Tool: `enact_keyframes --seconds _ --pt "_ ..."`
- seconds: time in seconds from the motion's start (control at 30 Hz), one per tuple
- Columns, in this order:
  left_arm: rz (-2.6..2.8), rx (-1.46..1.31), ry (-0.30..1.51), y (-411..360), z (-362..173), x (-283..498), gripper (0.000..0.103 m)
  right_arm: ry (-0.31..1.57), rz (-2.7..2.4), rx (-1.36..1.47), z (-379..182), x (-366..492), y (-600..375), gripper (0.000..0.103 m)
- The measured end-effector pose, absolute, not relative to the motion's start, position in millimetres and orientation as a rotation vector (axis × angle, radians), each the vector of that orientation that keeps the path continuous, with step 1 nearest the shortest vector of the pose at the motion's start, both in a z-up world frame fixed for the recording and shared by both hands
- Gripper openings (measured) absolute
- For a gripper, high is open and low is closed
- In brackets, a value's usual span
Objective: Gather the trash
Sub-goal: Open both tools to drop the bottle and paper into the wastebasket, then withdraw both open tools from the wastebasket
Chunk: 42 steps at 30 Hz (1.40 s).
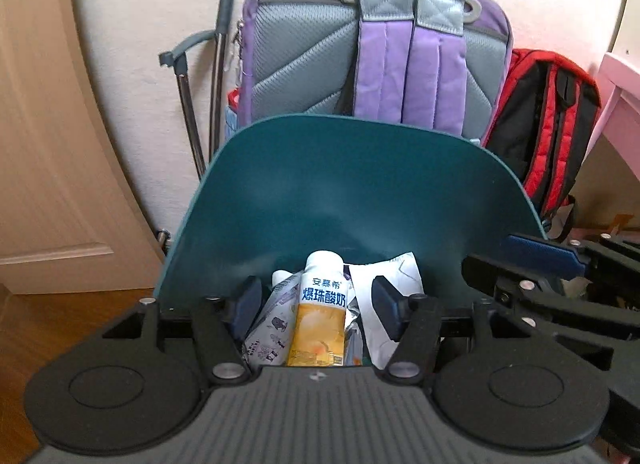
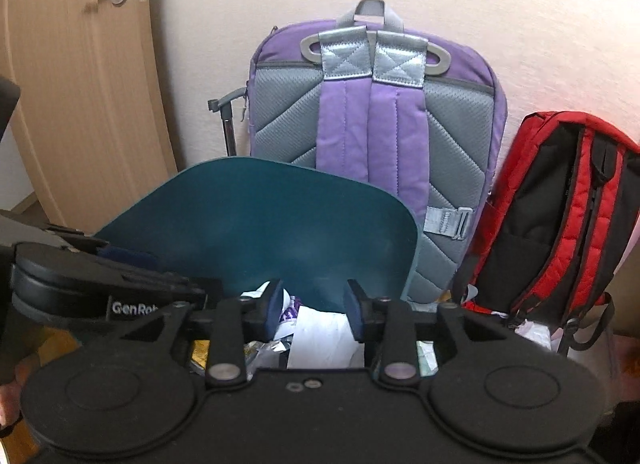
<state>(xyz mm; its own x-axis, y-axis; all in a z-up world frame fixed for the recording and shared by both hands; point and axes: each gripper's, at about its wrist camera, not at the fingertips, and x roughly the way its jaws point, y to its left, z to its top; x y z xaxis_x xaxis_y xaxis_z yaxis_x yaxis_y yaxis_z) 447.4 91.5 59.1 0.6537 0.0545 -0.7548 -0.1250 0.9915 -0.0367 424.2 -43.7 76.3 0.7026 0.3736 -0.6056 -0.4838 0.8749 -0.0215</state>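
Wall behind teal bin (image 1: 340, 184); yogurt bottle (image 1: 320, 316) below released left tool (image 1: 316, 300); right tool (image 2: 314, 308) released.

Black grippers (image 1: 316, 296) (image 2: 314, 304), navy pads, silver pivot pins.

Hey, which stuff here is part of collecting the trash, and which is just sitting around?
Part of the job:
teal bin
yogurt drink bottle inside it
crumpled white paper inside it
printed wrapper inside it
left gripper and right gripper, both open over the bin

Just lying about:
purple backpack
red backpack
door
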Motion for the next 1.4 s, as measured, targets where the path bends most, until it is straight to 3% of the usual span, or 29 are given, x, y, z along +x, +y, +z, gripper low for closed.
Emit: enact_keyframes --seconds 0.27,0.53,0.67,0.8,1.17,1.3,1.4 --pt "0.102 -0.098 0.81 82 90 412 0.067 0.597 0.49 -0.176 106 388 -60 0.045" --pt "0.097 -0.099 0.767 66 123 363 0.067 0.554 0.501 -0.172 139 340 -80 0.05" --pt "0.096 -0.107 0.747 60 136 336 0.078 0.547 0.509 -0.173 151 314 -90 0.051" --pt "0.082 -0.106 0.737 51 143 308 0.078 0.53 0.507 -0.19 161 289 -100 0.052" --pt "0.03 -0.143 0.742 39 135 238 0.085 0.54 0.55 -0.212 161 236 -126 0.052" --pt "0.033 -0.142 0.735 38 119 220 0.1 0.558 0.567 -0.21 147 223 -134 0.052" --pt "0.029 -0.153 0.745 40 100 211 0.1 0.586 0.575 -0.199 129 218 -139 0.052"
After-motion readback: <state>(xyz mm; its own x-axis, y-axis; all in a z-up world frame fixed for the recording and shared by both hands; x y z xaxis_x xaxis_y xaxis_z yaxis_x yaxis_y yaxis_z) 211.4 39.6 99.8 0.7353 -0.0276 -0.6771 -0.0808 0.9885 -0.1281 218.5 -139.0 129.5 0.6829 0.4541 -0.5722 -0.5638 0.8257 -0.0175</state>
